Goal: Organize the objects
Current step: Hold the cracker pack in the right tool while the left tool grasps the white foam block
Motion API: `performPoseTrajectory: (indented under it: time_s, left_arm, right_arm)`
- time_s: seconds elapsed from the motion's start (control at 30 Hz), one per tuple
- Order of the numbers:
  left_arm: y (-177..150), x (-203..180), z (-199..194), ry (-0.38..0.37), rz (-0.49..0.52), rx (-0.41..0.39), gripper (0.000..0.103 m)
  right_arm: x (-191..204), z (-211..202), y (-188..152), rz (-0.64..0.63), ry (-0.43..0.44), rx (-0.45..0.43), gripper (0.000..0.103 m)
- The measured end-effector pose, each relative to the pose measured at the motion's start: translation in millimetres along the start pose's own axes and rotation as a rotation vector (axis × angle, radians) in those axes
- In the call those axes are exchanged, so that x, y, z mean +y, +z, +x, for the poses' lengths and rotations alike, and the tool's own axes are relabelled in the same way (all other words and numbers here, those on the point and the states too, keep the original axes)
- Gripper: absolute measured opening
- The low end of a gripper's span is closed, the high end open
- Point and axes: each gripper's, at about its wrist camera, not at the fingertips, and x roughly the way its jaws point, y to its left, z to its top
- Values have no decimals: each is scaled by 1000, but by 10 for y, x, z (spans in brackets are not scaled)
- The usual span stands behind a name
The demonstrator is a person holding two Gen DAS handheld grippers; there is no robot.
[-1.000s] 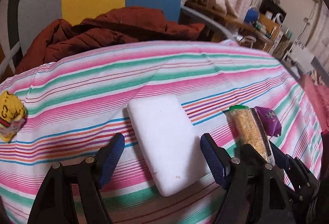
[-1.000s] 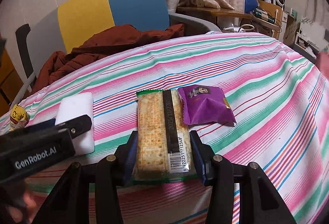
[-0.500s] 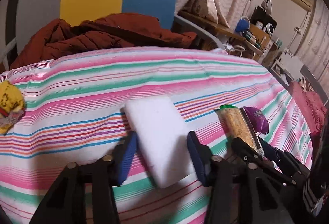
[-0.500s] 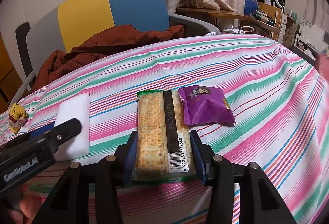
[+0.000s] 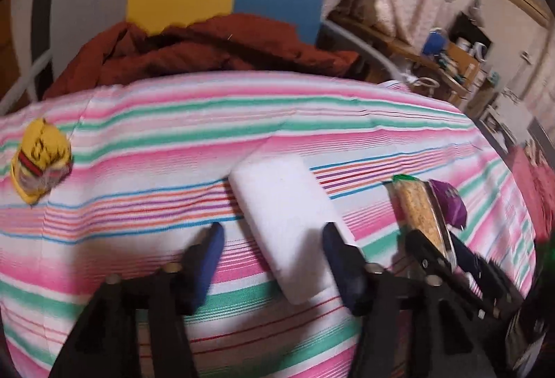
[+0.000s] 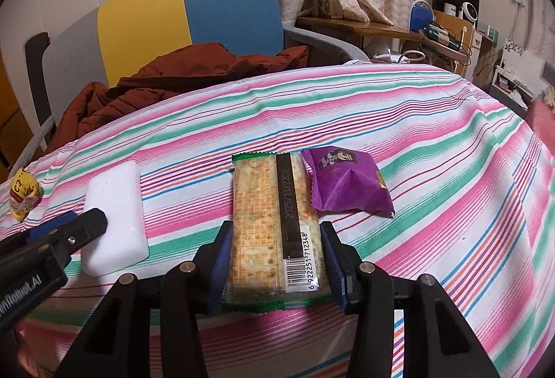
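A white rectangular block [image 5: 291, 221] lies on the striped tablecloth [image 5: 242, 121]. My left gripper [image 5: 272, 242] is open, its blue pads on either side of the block's near end with a gap on the left. My right gripper [image 6: 275, 249] is shut on a cracker packet [image 6: 274, 221], gripping its near end as it rests on the cloth. A purple snack pouch [image 6: 347, 183] lies just right of the packet. A small yellow wrapped snack [image 5: 40, 159] sits at the far left. The white block also shows in the right wrist view [image 6: 114, 218].
A chair with a yellow and blue back [image 6: 187, 6] holds a rust-brown jacket [image 6: 173, 79] beyond the table's far edge. A cluttered desk [image 6: 444, 34] and curtains stand at the back right. The cloth drops off at the right edge.
My left gripper has pulled back and risen slightly, its jaws wider around the white block; the view is blurred by motion. The right gripper has stayed shut on the cracker packet.
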Motion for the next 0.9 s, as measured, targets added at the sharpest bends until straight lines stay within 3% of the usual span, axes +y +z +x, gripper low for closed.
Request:
performPoseTrajectory:
  time_s: [0.17, 0.2, 0.33, 0.47, 0.53, 0.67, 0.73, 0.83, 0.9]
  left_arm:
    - [96, -106, 121, 20, 0, 29, 76]
    - [92, -153, 153, 24, 23, 29, 81]
    - [28, -265, 222, 71, 136, -11, 84]
    - [11, -127, 174, 0, 88, -35, 84]
    - [16, -134, 177, 2, 91, -31, 84]
    - [19, -151, 170, 18, 119, -19, 79]
    - [17, -144, 133, 0, 151, -12, 68]
    - [-37, -171, 71, 11, 228, -20, 65]
    - [-79, -110, 20, 6, 216, -34, 64]
  right_arm:
    - [-2, 2, -2, 0, 0, -2, 49]
    - [-3, 4, -3, 2, 1, -3, 49]
    - [0, 8, -6, 5, 2, -3, 49]
    - [1, 11, -12, 3, 1, -5, 49]
    - [-2, 10, -12, 7, 4, -6, 49]
    - [3, 1, -15, 5, -4, -8, 49]
    - [-7, -8, -14, 10, -2, -12, 49]
    - [-25, -2, -13, 16, -2, -13, 49]
    - [-15, 1, -13, 11, -6, -13, 49]
